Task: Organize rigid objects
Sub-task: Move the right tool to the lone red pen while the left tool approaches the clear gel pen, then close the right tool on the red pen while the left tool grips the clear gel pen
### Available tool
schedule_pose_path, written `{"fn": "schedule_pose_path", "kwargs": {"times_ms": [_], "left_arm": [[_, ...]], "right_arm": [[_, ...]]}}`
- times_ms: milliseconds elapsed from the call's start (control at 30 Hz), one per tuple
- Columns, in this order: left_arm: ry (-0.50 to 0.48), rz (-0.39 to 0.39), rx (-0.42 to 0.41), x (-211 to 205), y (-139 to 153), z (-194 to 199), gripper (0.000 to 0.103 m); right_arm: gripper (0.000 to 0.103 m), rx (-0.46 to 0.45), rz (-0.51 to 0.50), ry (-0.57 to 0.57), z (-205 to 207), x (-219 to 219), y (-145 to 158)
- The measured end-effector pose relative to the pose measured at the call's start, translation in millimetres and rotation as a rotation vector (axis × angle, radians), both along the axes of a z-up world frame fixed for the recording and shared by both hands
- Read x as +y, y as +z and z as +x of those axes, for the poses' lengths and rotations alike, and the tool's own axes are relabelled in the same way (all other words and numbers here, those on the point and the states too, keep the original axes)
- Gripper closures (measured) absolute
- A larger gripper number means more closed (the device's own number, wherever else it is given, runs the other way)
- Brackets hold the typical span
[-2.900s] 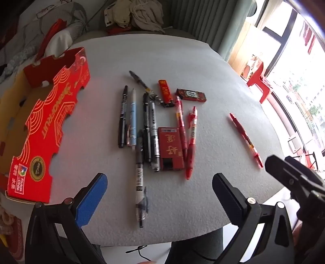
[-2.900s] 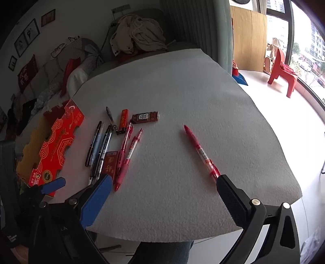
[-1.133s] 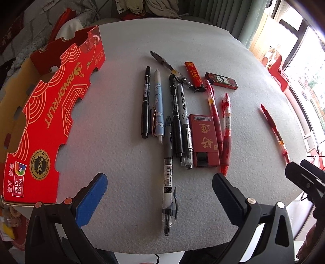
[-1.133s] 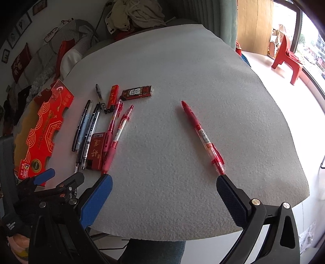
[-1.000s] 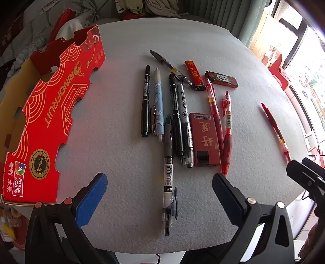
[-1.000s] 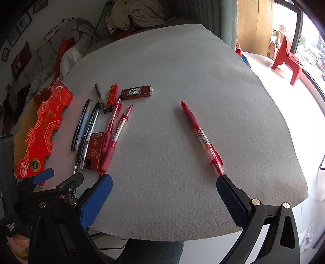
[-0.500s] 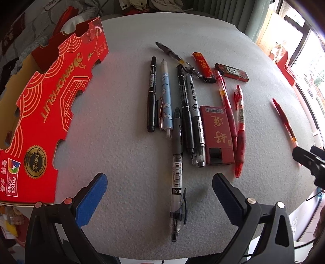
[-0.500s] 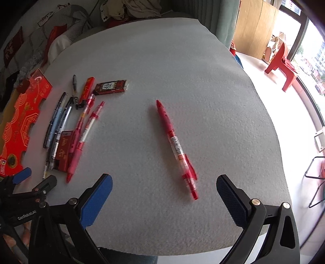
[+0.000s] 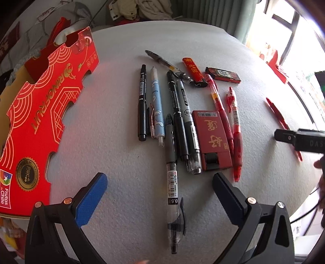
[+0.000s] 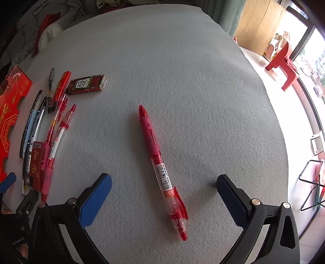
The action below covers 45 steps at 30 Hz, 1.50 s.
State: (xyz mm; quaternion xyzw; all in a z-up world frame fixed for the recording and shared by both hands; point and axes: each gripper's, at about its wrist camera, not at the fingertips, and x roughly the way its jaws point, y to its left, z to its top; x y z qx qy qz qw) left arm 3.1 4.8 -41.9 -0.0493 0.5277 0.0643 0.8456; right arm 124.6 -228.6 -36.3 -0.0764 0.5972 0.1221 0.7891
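My left gripper is open low over the grey table. A clear black gel pen lies lengthwise between its fingers. Beyond it lie a black marker, a blue-and-white pen, two dark pens, a flat red case, two red pens, a red lighter and a small dark box. My right gripper is open over a lone red pen, which lies between its fingers without touching them.
A red cardboard fruit box stands along the table's left side. The table's right edge drops off to the floor, where a red plastic chair and a folding frame stand. A pile of clothes lies behind the table.
Both grippers have moved forward and lower over the table. The lone red pen, earlier beside my right gripper's right finger, now lies centred between its fingers. Nothing has been gripped.
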Motion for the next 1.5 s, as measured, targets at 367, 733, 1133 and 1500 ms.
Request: {"fn": "schedule_pose_path", "kwargs": {"times_ms": [367,733,1133,1500], "left_arm": [[0.074,0.010,-0.008,-1.7,-1.3,-2.9,0.000],[0.082,0.012,-0.007,-14.0,1.3,7.4,0.000],[0.047,0.014,-0.031,-21.4,3.7,0.9,0.018],[-0.108,0.081,-0.023,-15.9,14.5,-11.6,0.088]], "right_arm": [[0.000,-0.026,-0.002,0.025,0.3,5.3,2.8],[0.088,-0.037,0.014,0.119,-13.5,18.1,19.5],[0.092,-0.049,0.073,0.102,-67.2,17.9,21.2],[0.092,-0.044,0.101,0.081,-68.5,11.9,21.7]]}}
